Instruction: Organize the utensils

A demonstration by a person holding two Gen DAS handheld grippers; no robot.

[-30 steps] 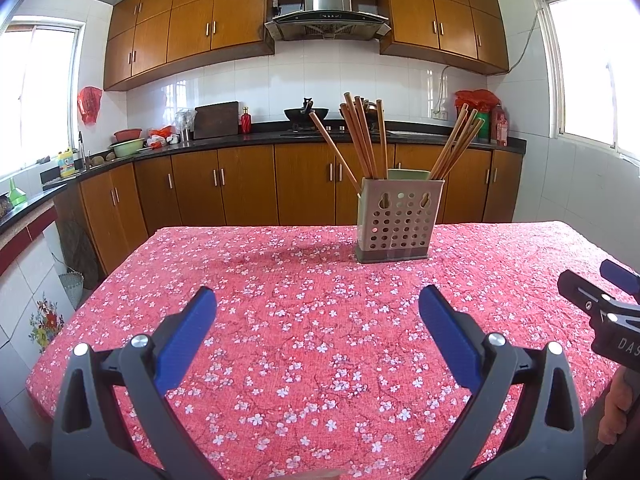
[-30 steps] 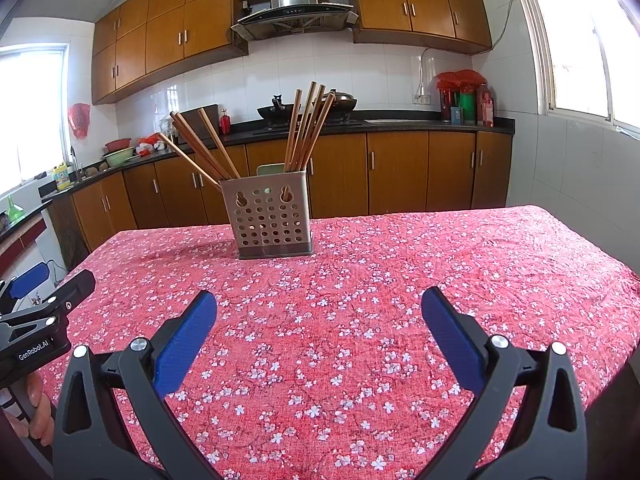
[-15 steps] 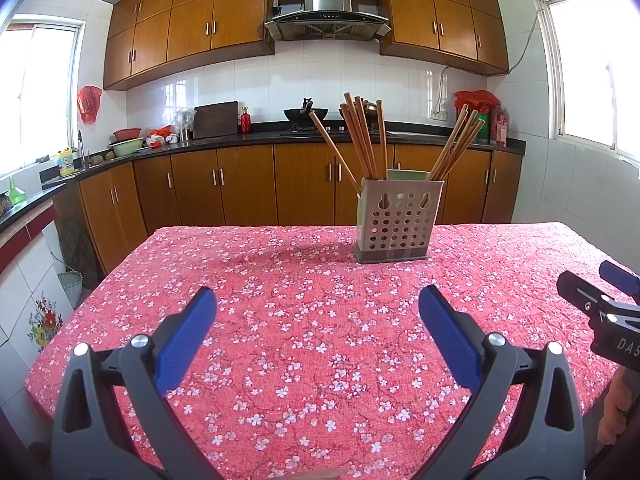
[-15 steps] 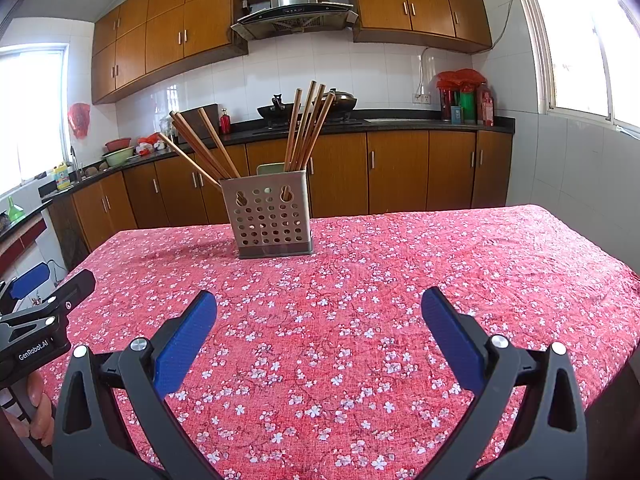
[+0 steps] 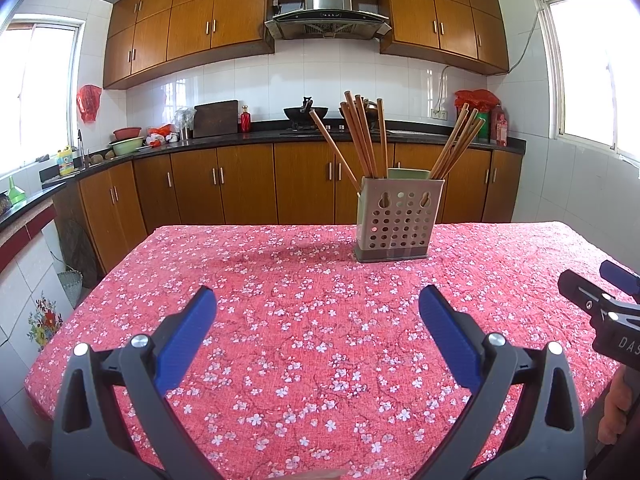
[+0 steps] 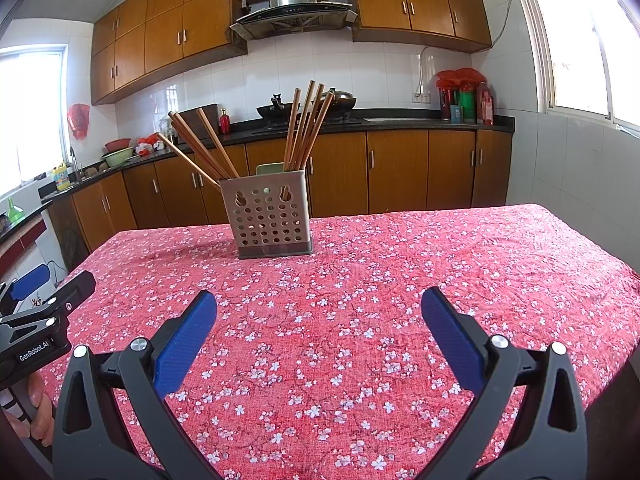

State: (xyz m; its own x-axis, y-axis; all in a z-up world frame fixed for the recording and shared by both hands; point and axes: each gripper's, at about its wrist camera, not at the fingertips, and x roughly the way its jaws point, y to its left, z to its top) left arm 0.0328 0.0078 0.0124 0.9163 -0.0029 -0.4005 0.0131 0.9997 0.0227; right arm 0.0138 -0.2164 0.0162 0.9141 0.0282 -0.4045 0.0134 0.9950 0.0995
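Both grippers' fingers [image 5: 200, 312] spread, utensil holder [image 5: 394, 220] well ahead

We've got both grippers up and spread wide, nothing between the blue pads. In the left wrist view our left gripper [image 5: 316, 308] fills the bottom of the frame, black arms fanning out to lower left and lower right, one blue fingertip [image 5: 200, 308] on each side. The right gripper pokes in at the right edge of that frame, with a bit of our right hand [image 5: 614, 412] wrapped on its grip in the lower right corner. Same deal in the right wrist view — right gripper [image 6: 318, 310] splayed across the bottom, left hand [image 6: 38, 412] curled round the other handle at lower left.
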